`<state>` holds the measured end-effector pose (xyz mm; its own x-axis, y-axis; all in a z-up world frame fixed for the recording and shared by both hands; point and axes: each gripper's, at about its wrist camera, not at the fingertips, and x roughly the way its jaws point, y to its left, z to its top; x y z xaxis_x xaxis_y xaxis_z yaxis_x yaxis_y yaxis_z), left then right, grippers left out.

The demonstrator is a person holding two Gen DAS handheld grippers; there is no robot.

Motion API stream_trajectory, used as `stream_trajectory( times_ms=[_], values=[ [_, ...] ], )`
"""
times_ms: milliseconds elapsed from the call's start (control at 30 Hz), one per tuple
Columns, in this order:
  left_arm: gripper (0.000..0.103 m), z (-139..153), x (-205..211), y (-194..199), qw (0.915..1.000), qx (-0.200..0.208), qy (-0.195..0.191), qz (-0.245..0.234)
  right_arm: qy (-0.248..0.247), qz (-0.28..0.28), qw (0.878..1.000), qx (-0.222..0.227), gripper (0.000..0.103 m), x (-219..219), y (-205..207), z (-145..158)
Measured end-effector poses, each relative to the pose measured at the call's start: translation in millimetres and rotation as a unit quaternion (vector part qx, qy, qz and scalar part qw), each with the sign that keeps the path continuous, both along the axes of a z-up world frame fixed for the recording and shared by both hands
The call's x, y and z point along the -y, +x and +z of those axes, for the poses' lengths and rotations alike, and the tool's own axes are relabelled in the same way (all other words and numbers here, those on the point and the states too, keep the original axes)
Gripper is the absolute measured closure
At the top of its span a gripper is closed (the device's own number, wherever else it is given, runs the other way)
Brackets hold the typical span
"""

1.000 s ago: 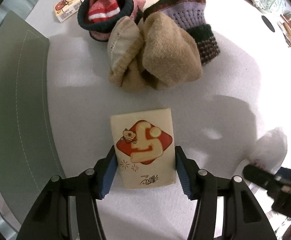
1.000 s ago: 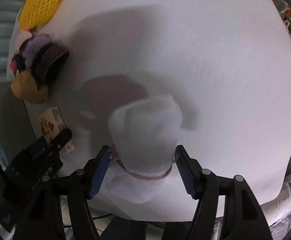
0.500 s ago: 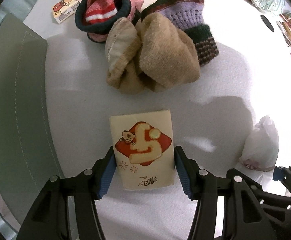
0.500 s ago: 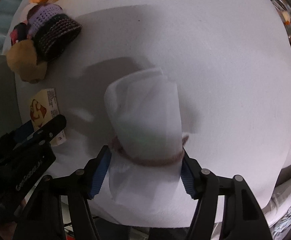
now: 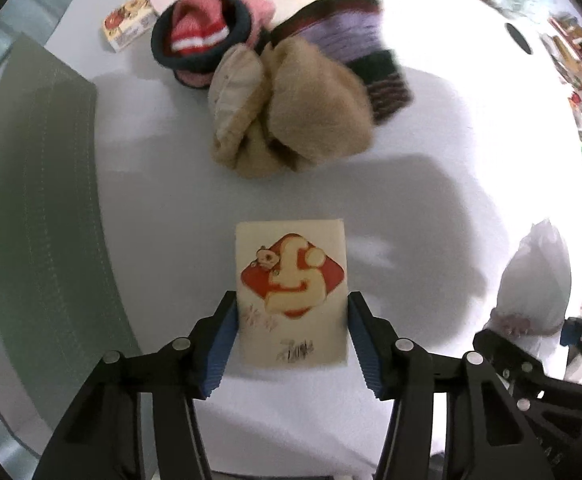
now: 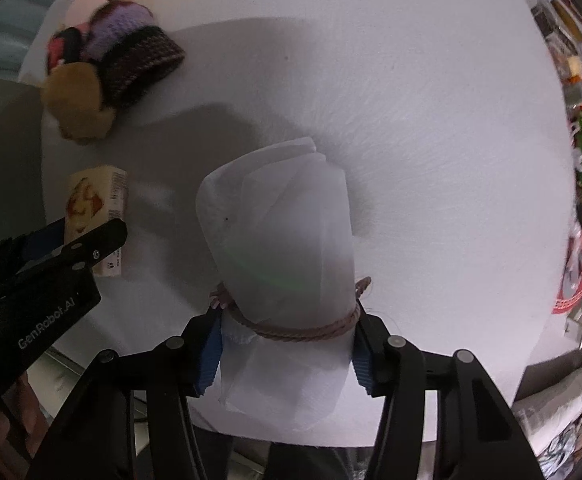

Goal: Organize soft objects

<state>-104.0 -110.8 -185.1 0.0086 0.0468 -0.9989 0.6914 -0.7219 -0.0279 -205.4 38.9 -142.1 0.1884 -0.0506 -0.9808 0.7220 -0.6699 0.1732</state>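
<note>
Left wrist view: held a pack (image 5: 291, 280) by its long sides in the left gripper (image 5: 291, 336), jaws half spread and pressed against it, above the table (image 5: 431, 208). Saw rolled socks (image 5: 291, 112) heaped farther off, beside a grey mat (image 5: 39, 200), and a second pack (image 5: 129, 26) beyond them.

Right wrist view: gripped a white pouch (image 6: 275, 232) in the right gripper (image 6: 287, 344) at its cord (image 6: 303, 330). Had just been closing the jaws, now pinching the tied neck, with the pouch near the table's front edge.

Judged as the pick-up step, both soft things grasped at once and neither yet placed. Next, probably, called for carrying each to a group of its kind without squeezing harder, perhaps the pack beside its twin. Could not tell where the pouch belonged.

Read "GenRobot.AI" on the left gripper's body. Made out a red diamond and a cartoon figure on the pack. Could not read its dark scrawl or the side print.
</note>
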Motion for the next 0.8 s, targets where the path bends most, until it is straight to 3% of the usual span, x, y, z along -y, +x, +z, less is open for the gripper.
stream_trajectory(
  times_ms=[433,567,800],
  values=[
    [0.048,54,-24,6,0.9964,-0.05,0.0,-0.069,-0.032,-0.02,0.999,-0.019,0.046,-2,0,48],
    [0.048,70,-9,26,0.996,-0.067,0.006,-0.059,-0.034,-0.038,0.998,-0.021,0.046,-9,2,39],
    [0.048,111,3,62,0.9935,-0.104,-0.001,-0.047,-0.054,-0.064,0.996,-0.022,0.045,-23,-4,52]
  ],
)
